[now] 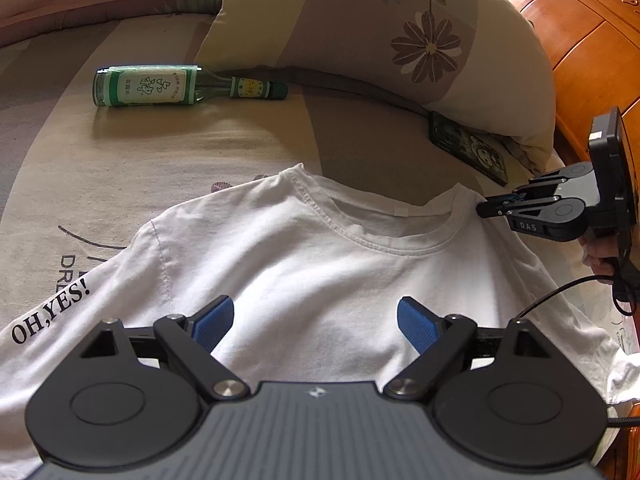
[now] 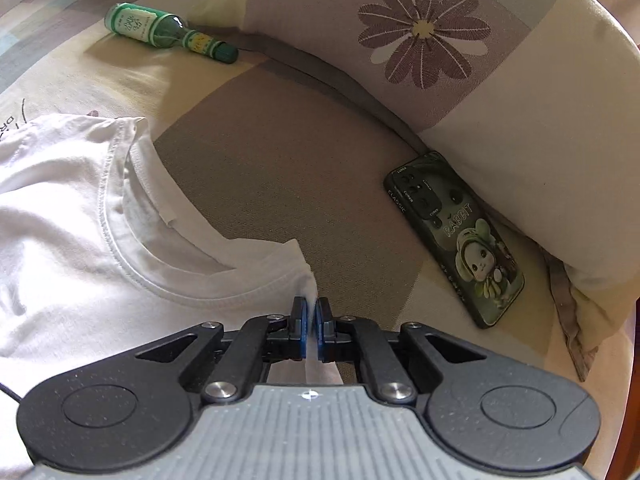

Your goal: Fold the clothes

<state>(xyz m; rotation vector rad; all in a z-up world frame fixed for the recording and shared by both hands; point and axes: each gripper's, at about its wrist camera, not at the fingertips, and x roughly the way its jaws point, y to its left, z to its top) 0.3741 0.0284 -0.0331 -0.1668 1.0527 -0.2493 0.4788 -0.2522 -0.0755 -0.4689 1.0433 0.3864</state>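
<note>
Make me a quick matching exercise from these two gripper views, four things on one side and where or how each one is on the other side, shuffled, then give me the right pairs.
Things:
1. white T-shirt
2. green bottle
3. phone
4. left gripper

States:
A. lying on its side, far across the bed
B. fingers wide apart above the shirt's chest
C. face down, tucked against the flowered pillow
D. spread flat, shoulder pinched by the right gripper

Pairs: 1-D, 2-A, 3-C, 4-B
</note>
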